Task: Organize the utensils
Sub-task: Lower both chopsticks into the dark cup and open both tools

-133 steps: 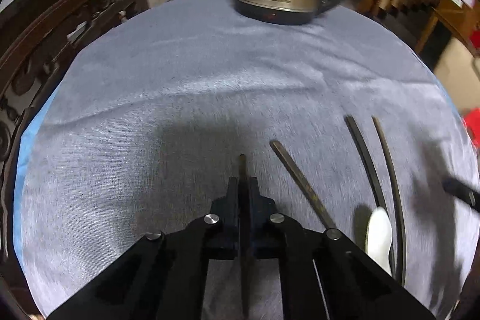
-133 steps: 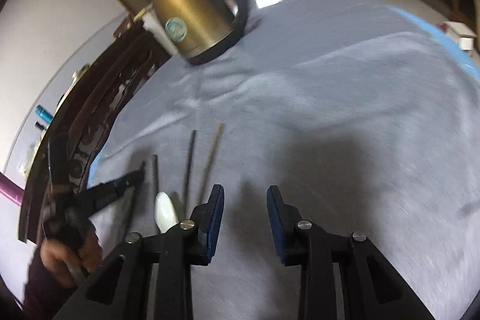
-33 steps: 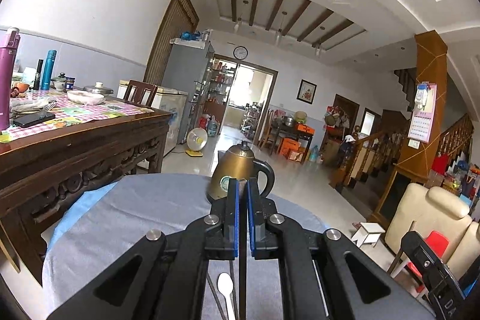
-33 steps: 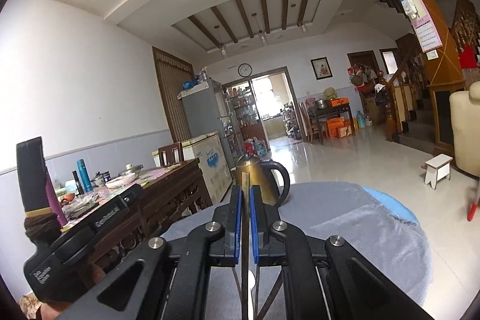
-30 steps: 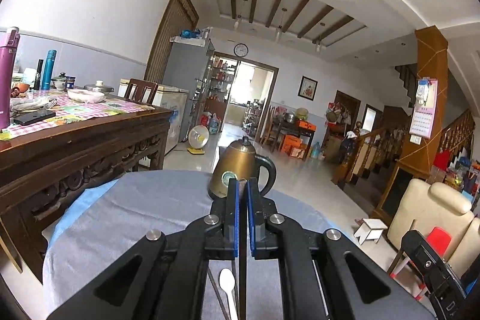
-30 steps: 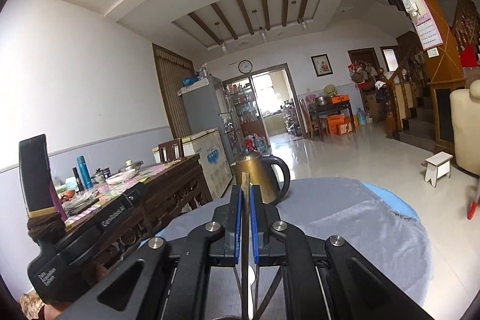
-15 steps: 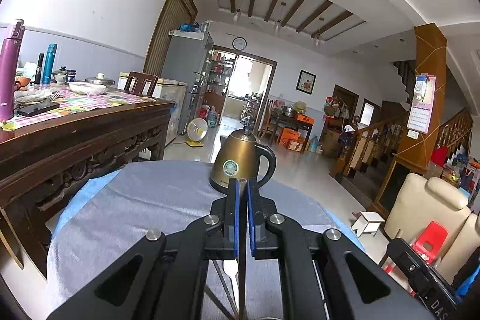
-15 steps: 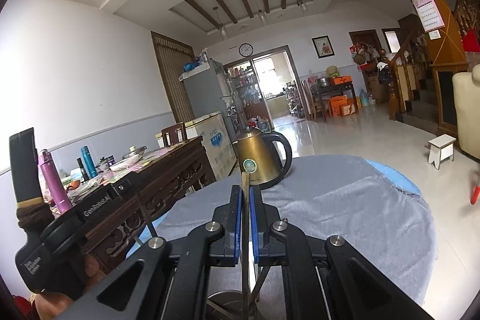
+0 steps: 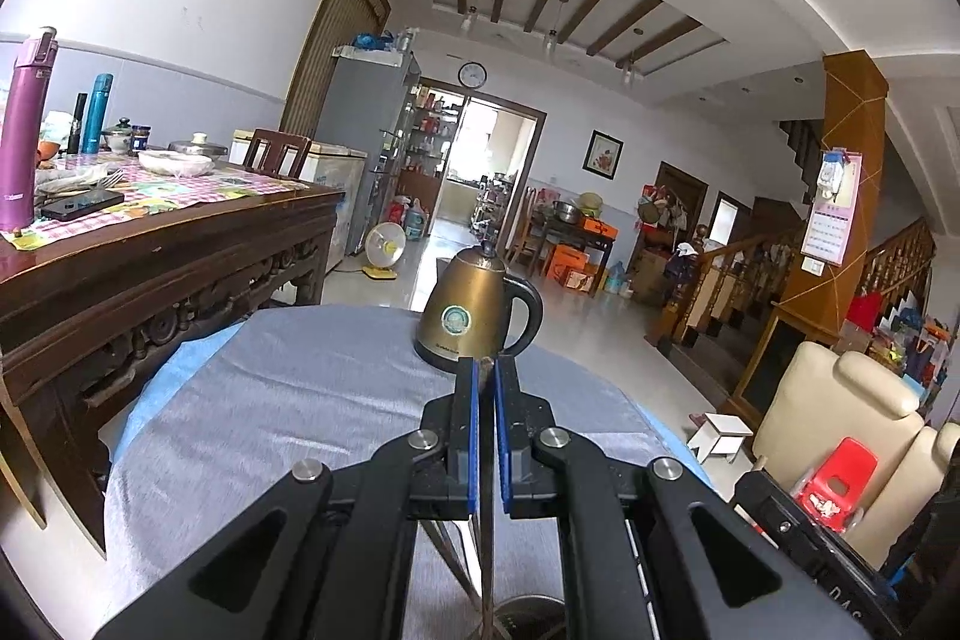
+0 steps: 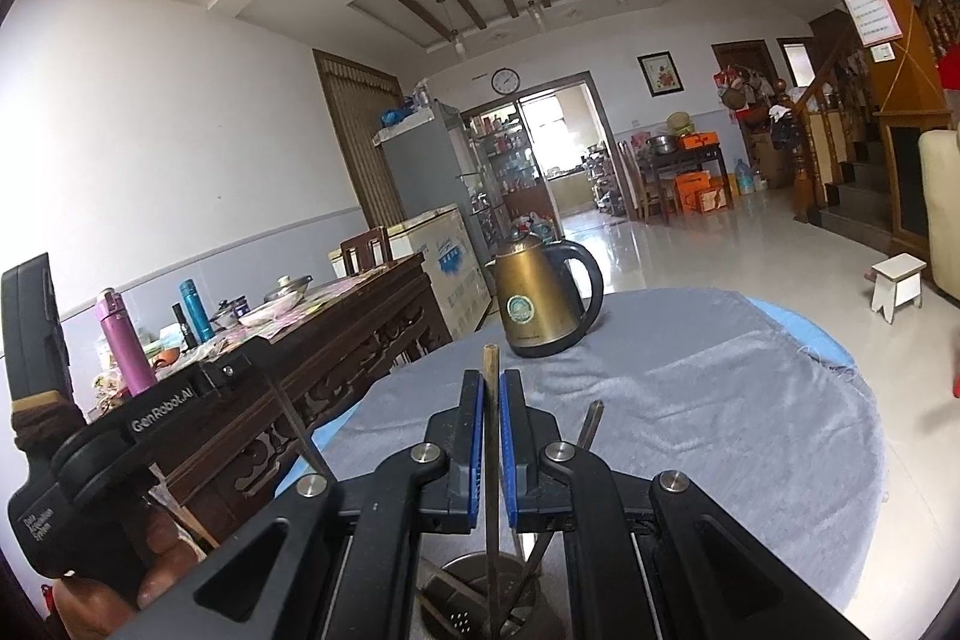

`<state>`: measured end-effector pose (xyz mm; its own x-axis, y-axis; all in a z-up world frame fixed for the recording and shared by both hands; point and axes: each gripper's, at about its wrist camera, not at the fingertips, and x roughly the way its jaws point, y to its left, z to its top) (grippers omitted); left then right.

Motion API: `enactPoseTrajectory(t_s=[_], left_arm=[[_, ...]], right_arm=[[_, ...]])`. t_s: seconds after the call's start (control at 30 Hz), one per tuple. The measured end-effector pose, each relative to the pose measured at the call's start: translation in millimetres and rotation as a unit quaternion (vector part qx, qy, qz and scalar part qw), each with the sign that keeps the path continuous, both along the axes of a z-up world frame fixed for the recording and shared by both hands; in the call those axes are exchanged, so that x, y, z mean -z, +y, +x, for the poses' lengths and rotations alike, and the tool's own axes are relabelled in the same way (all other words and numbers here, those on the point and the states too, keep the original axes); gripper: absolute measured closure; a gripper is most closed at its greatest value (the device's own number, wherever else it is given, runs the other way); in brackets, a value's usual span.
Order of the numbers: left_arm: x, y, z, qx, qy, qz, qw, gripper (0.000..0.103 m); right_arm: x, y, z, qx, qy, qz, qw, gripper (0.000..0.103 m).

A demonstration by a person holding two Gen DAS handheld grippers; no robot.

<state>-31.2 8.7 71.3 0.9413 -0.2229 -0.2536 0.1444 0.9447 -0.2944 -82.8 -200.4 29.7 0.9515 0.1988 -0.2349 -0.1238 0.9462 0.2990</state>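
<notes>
I have both tongs clamped on upright chopsticks, the left tongs [image 9: 486, 436] on one chopstick [image 9: 486, 538] and the right tongs [image 10: 491, 445] on another [image 10: 491, 460], each held vertical so its lower end drops into the metal holder [image 10: 480, 610] at bottom centre of the frame.

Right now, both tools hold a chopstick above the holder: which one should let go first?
Probably the right tool. Its chopstick runs straight down into the round holder, among other sticks. The left tool also grips a chopstick, but only the holder's rim shows below.
</notes>
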Motion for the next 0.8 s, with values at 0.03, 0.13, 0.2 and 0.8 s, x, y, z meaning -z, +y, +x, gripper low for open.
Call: enactPoseTrajectory(t_s=[0.03,0.13,0.2,0.8], left_arm=[[-1,2,0,0.000,0.001,-0.001,1.0000,0.097],[-2,8,-1,-0.002,0.004,-0.006,1.0000,0.097],[-2,11,-3,-0.002,0.006,-0.008,0.9999,0.097],[2,18,-20,0.011,0.013,0.014,0.9998,0.092]], right_arm=[[0,2,1,-0.001,0.000,-0.001,1.000,0.097],[0,5,-1,-0.004,0.000,-0.002,1.000,0.097],[-1,6,-1,-0.007,-0.001,-0.003,1.000,0.097],[6,8,-1,-0.027,0.028,0.008,0.999,0.090]])
